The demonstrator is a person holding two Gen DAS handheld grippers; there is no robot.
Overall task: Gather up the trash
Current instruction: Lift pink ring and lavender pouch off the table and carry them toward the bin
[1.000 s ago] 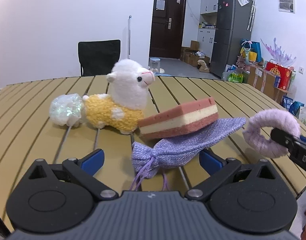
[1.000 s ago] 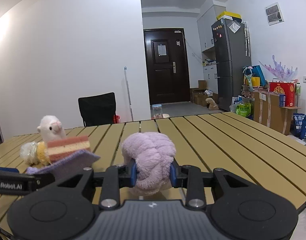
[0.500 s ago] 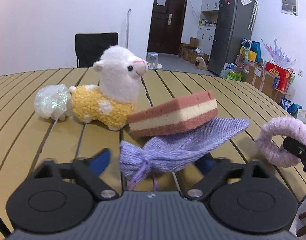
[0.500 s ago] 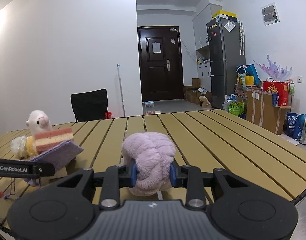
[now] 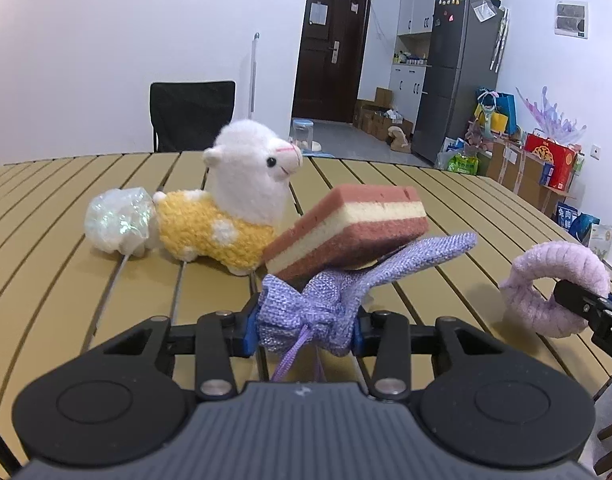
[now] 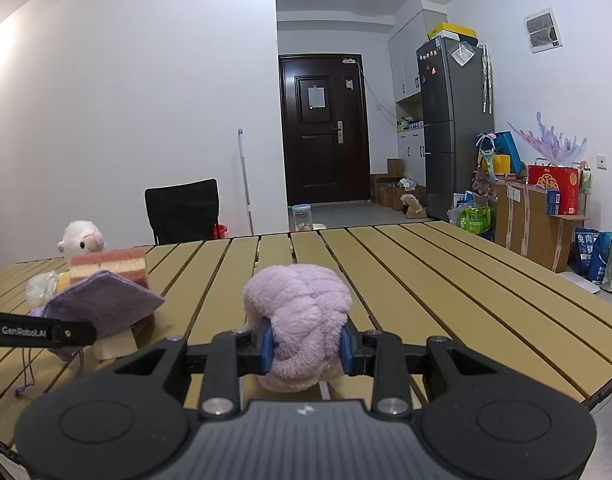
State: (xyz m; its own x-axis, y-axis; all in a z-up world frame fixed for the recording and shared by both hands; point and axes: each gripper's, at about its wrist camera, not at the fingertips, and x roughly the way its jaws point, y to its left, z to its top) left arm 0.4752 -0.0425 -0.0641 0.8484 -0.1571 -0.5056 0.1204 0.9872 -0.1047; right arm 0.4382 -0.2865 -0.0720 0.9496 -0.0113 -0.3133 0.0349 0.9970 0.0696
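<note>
On the slatted table the alpaca toy, sponge and plastic wad remained uncollected. The left gripper was closing on the purple pouch; the right gripper pinched the fluffy scrunchie.

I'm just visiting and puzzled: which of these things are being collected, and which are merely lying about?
In hand:
pouch, left jaws closing on it
scrunchie, gripped by right jaws

Lying about, whether trash unclear:
sponge, resting on the pouch
alpaca
plastic wad
</note>
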